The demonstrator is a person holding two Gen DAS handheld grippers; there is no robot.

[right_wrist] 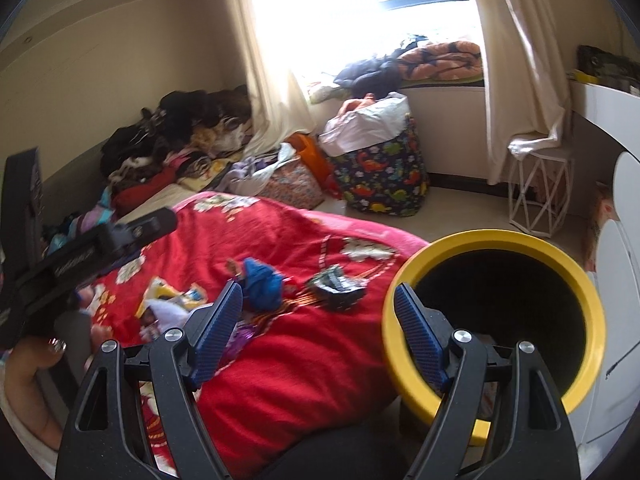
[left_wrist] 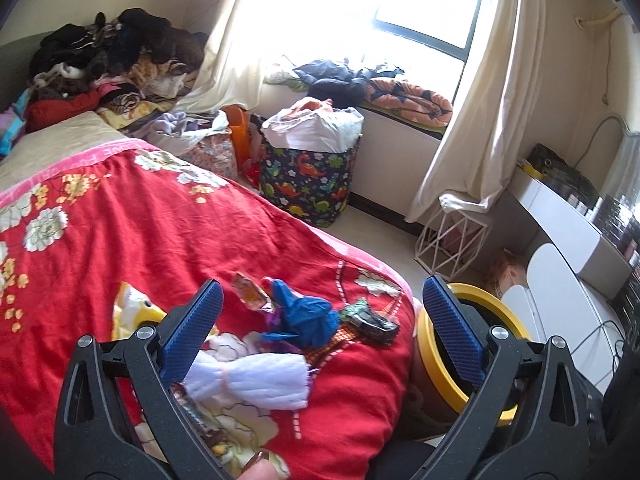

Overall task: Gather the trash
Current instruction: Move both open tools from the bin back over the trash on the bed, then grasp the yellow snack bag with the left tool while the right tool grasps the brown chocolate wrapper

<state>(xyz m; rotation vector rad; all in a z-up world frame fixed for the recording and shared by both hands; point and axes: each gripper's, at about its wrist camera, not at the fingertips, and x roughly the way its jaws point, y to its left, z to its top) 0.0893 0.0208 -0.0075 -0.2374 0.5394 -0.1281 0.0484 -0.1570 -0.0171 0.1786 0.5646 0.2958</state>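
Hovering — left claw [left_wrist: 320,320] agape over blue wad [left_wrist: 308,316] | bin [right_wrist: 496,320] beside bed

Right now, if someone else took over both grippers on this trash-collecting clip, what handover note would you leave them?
Left gripper: open, empty, above the litter on the red blanket.
Right gripper: open, empty, between blanket and bin.
Trash on the blanket: blue crumpled wad, dark wrapper, white tissue, orange wrapper.
Yellow-rimmed bin stands beside the bed; its inside is too dark to read.
Done: nothing visibly collected. Left: every piece.
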